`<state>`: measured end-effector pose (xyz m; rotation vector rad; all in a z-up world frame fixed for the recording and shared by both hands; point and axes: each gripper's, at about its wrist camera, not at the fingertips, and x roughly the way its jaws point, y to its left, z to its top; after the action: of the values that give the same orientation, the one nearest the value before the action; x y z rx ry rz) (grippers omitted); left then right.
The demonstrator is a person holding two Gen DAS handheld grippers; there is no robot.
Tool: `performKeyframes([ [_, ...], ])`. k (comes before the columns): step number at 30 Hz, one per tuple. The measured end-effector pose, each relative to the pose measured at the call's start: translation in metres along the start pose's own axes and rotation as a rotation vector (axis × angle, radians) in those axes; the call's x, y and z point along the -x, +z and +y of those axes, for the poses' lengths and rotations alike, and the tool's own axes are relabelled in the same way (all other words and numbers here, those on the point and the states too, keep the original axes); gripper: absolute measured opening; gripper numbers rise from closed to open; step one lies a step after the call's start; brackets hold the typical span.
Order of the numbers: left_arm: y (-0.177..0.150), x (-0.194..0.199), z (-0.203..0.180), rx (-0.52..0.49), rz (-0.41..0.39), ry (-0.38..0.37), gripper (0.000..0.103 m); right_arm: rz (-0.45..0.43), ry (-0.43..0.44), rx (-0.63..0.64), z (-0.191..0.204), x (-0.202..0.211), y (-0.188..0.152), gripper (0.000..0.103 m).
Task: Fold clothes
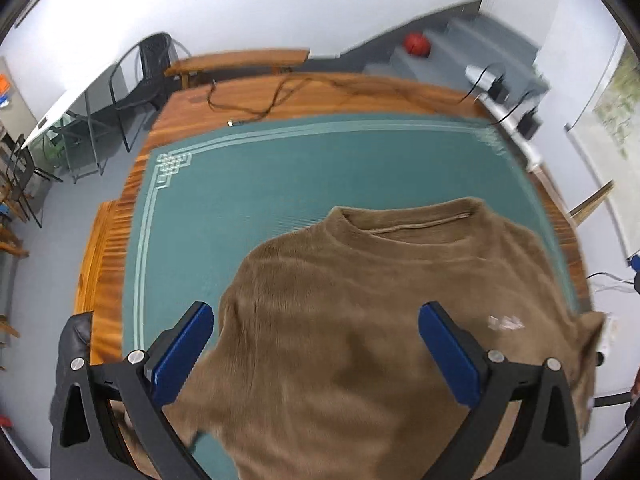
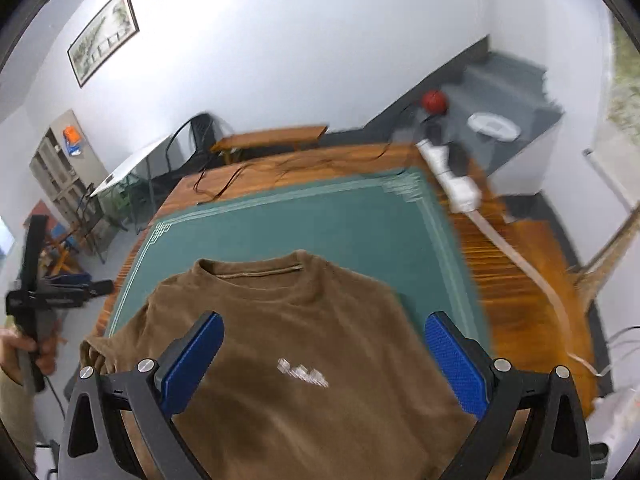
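The left gripper [image 1: 316, 354] hovers with jaws spread wide, empty, over the brown sweater [image 1: 360, 320] lying flat on the green mat [image 1: 240, 184]. The right gripper [image 2: 324, 364] is likewise agape. I'd pinch each sleeve edge squarely before folding inward.

Sweater's [image 1: 360, 320] hem cut off below; white chest print [image 2: 303, 372] blurred, perhaps lettering.
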<state>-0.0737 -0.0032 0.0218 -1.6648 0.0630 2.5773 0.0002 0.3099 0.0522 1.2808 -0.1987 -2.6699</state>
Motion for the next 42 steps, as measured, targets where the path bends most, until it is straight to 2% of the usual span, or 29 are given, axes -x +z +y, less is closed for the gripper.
performKeyframes([
  [4,0.011,-0.049,-0.006,-0.039,0.036,0.028,0.103,0.08,-0.003,0.076,0.022,-0.079,0.012,0.102],
  [9,0.024,-0.097,-0.013,-0.112,0.043,0.052,0.103,0.13,0.045,0.09,0.022,-0.147,0.011,0.102],
  [11,0.028,-0.107,-0.011,-0.114,0.042,0.055,0.103,0.144,0.046,0.107,0.021,-0.165,0.012,0.096],
  [14,0.038,-0.122,-0.004,-0.072,0.05,0.037,0.103,0.177,0.044,0.122,0.018,-0.187,0.014,0.079],
  [16,0.045,-0.13,0.001,-0.036,0.051,0.003,0.103,0.191,0.035,0.118,0.014,-0.197,0.015,0.061],
  [17,0.048,-0.133,0.001,-0.023,0.05,-0.013,0.103,0.195,0.03,0.119,0.012,-0.201,0.016,0.059],
  [19,0.051,-0.139,-0.003,-0.027,0.051,-0.034,0.103,0.208,0.018,0.142,0.011,-0.209,0.017,0.059],
  [24,0.052,-0.162,-0.022,-0.073,0.075,0.019,0.103,0.265,-0.013,0.195,0.012,-0.234,0.007,0.059],
  [26,0.05,-0.167,-0.024,-0.075,0.083,0.027,0.103,0.25,-0.01,0.201,0.011,-0.235,0.004,0.059],
  [32,0.051,-0.173,-0.013,0.016,0.08,-0.025,0.103,0.223,0.002,0.221,0.005,-0.232,0.001,0.059],
  [36,0.054,-0.174,-0.011,0.037,0.057,0.001,0.103,0.208,0.008,0.185,0.001,-0.233,0.006,0.059],
  [39,0.055,-0.179,-0.011,0.055,0.069,-0.009,0.103,0.212,-0.034,0.248,0.008,-0.238,0.007,0.058],
  [41,0.058,-0.179,-0.013,0.052,0.072,-0.004,0.103,0.205,-0.076,0.308,0.014,-0.237,0.003,0.054],
  [42,0.058,-0.179,-0.014,0.053,0.073,-0.004,0.103,0.198,-0.088,0.326,0.016,-0.237,0.003,0.048],
])
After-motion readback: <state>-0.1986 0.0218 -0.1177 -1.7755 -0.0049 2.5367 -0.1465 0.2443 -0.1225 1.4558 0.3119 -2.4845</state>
